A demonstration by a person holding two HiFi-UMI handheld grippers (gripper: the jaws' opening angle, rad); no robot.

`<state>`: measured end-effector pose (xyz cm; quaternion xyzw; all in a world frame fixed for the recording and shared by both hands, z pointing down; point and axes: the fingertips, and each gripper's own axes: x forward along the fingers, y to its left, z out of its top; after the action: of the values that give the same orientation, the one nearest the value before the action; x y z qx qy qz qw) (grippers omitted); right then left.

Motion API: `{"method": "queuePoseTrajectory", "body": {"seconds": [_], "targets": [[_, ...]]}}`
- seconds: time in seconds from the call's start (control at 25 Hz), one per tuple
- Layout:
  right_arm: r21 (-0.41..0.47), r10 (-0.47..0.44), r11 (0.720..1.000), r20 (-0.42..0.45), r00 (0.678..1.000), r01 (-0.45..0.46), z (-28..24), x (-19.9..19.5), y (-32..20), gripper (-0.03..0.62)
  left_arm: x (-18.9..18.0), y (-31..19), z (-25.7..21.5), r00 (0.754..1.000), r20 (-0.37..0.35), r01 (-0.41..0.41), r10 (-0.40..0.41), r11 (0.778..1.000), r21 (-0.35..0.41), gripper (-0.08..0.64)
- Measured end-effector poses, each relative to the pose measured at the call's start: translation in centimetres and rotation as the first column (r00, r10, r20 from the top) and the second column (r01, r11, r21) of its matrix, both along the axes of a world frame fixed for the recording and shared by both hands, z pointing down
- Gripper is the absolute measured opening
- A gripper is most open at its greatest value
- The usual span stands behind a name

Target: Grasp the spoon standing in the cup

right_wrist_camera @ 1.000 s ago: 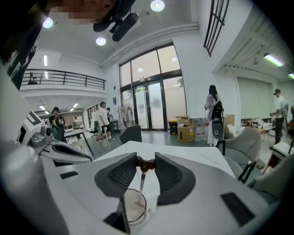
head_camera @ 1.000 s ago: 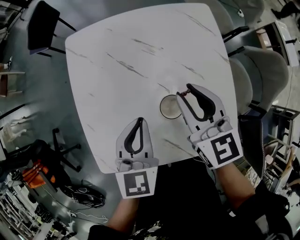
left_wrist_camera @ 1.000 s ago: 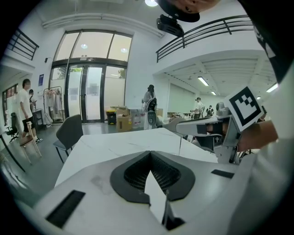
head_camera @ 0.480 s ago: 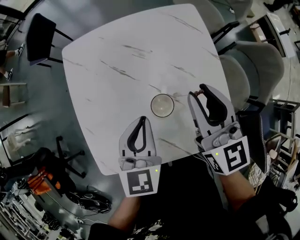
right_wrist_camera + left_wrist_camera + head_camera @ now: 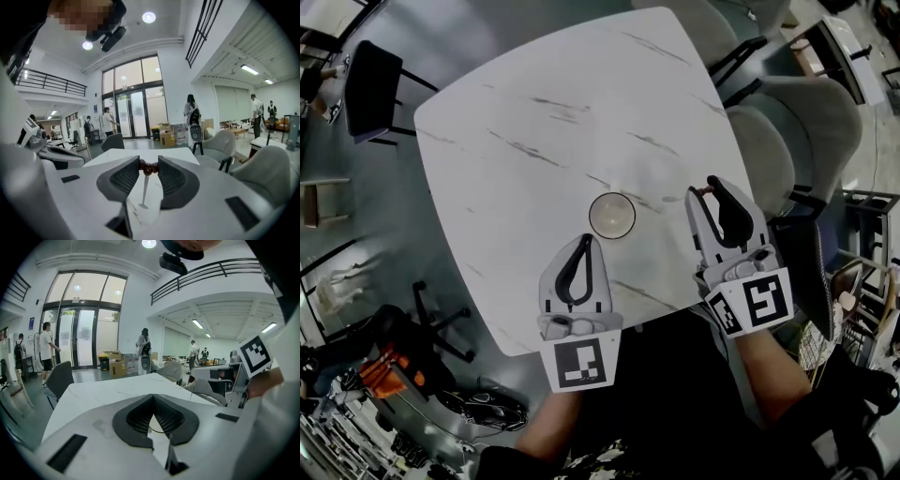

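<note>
A round cup (image 5: 611, 215) stands alone near the middle of the white marble table (image 5: 553, 103). In the right gripper view, a slim spoon (image 5: 143, 190) hangs down with its brown knobbed top pinched between the jaw tips. That right gripper (image 5: 705, 192) (image 5: 148, 165) is shut on the spoon's top, to the right of the cup and clear of it. The left gripper (image 5: 584, 240) (image 5: 152, 398) rests near the table's front edge, just below the cup, with its jaws together and nothing in them.
Grey padded chairs (image 5: 787, 122) stand off the table's right side. A black chair (image 5: 370, 80) is at the far left. The table's front edge (image 5: 581, 328) runs right under both grippers. Several people stand far off by the glass doors (image 5: 47, 352).
The right gripper has drawn away from the cup to the right, taking the spoon out with it. The cup now stands by itself. The left gripper has stayed put.
</note>
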<state>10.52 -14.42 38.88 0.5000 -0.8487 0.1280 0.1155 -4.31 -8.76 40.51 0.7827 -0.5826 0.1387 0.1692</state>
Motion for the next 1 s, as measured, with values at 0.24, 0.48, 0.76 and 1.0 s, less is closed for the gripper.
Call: {"method": "queuePoseTrajectory", "body": {"seconds": [0.24,0.48,0.76,1.0], "targets": [[-0.041,-0.004,0.999,-0.087,0.996,0.000,3.8,0.4,0.8,0.178,-0.2,0.1,0.3,1.000,0.005,0.012,-0.012,1.000,-0.009,0.009],[0.003,-0.073,0.997,-0.174,0.982,0.075,5.7,-0.9,1.9,0.178,-0.5,0.5,0.7,1.000,0.005,0.017,-0.017,1.000,-0.016,0.009],[0.044,-0.101,0.993,-0.186,0.977,0.111,5.2,-1.0,4.7,0.177,-0.6,0.4,1.0,1.000,0.002,0.015,-0.015,1.000,-0.025,0.009],[-0.109,-0.152,0.986,-0.292,0.944,0.125,9.2,0.2,8.4,0.175,-0.2,0.0,1.2,1.000,0.003,0.000,0.000,1.000,-0.025,0.009]]}}
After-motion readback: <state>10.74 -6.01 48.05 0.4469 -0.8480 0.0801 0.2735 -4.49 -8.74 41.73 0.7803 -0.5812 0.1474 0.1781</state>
